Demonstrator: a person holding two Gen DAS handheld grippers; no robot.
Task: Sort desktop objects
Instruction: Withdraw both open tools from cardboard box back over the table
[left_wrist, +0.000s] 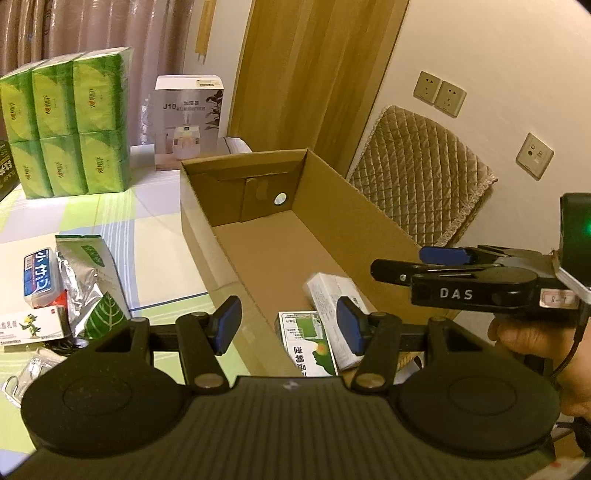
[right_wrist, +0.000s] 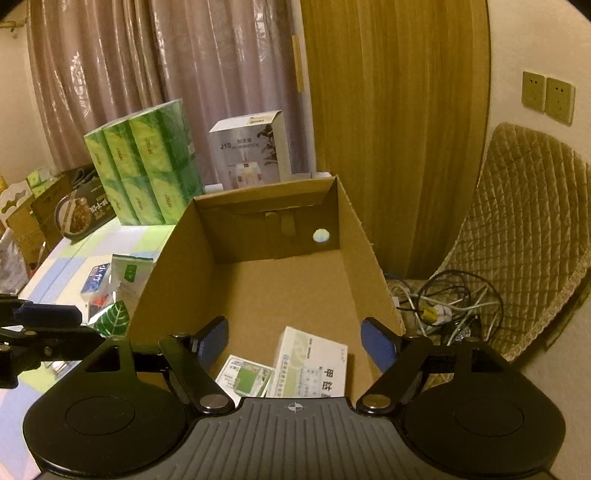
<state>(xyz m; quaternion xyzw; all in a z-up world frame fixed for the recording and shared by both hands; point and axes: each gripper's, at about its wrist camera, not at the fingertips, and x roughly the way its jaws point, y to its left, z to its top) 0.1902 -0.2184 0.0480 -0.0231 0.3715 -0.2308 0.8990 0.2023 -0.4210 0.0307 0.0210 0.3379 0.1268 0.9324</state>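
Observation:
An open cardboard box stands on the table. Two white medicine boxes lie flat in its near end, a larger one and a smaller one with green print. My left gripper hovers open over the box's near left wall with nothing between its pads. My right gripper hangs open above the two medicine boxes, holding nothing. The left gripper shows at the left edge of the right wrist view. Left of the box lie a blue-white pack, a silver foil pouch and a white carton with a cartoon bird.
Green tissue packs and a humidifier carton stand at the back of the table. A quilted chair back is to the right of the box, with tangled cables below it. A person's hand grips the right tool.

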